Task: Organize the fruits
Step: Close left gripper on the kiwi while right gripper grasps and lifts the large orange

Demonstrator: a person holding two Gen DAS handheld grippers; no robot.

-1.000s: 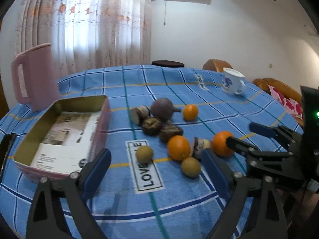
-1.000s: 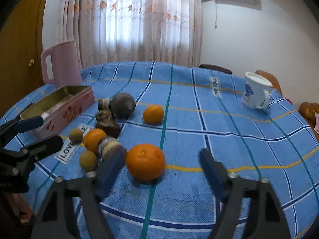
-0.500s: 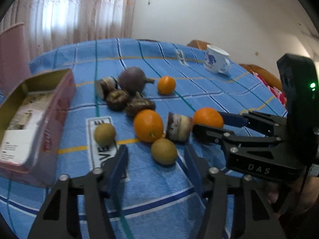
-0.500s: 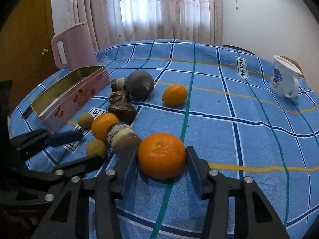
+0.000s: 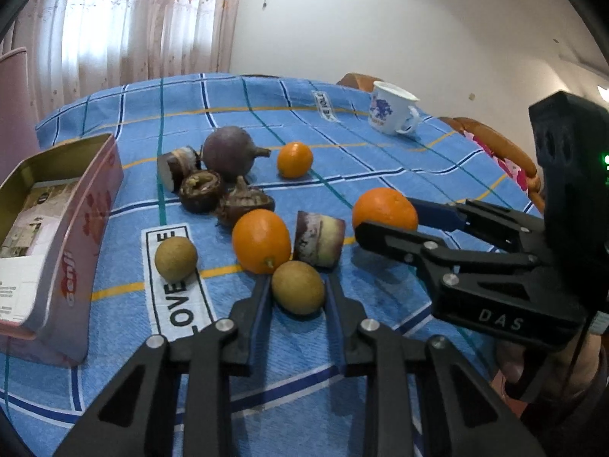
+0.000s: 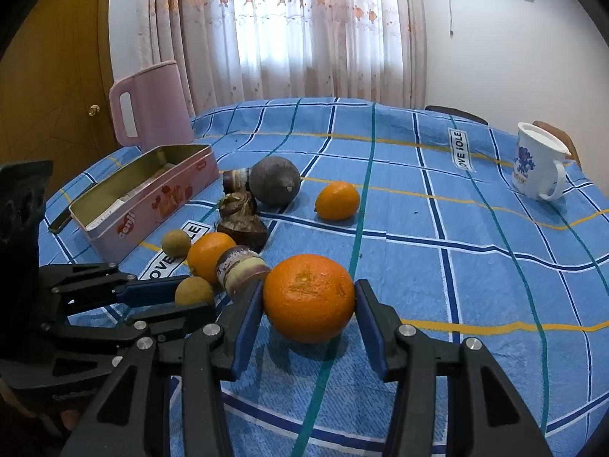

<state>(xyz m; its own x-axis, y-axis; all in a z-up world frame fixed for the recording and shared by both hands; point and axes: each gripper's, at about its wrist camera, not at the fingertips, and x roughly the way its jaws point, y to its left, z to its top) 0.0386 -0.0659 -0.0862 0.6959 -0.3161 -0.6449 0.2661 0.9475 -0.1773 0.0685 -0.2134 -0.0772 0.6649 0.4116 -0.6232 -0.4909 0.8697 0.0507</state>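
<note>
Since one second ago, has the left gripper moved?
Yes. The left gripper has advanced toward the fruit pile and narrowed; its fingers now flank the small brown fruit, past the LOVE label.

Daylight through curtain (image 6: 304, 30), soft shadows, sharp focus, fisheye-warped edges

A table under a blue checked cloth (image 6: 475, 266) carries a large orange (image 6: 308, 297) between the right fingers (image 6: 245, 320) and a small tan round fruit (image 5: 298, 286) between the left fingers (image 5: 262, 301). Beyond them lie more fruits, an open pink tin box (image 5: 57, 228), a pink jug (image 6: 152, 106) and a white mug (image 6: 538, 167).
</note>
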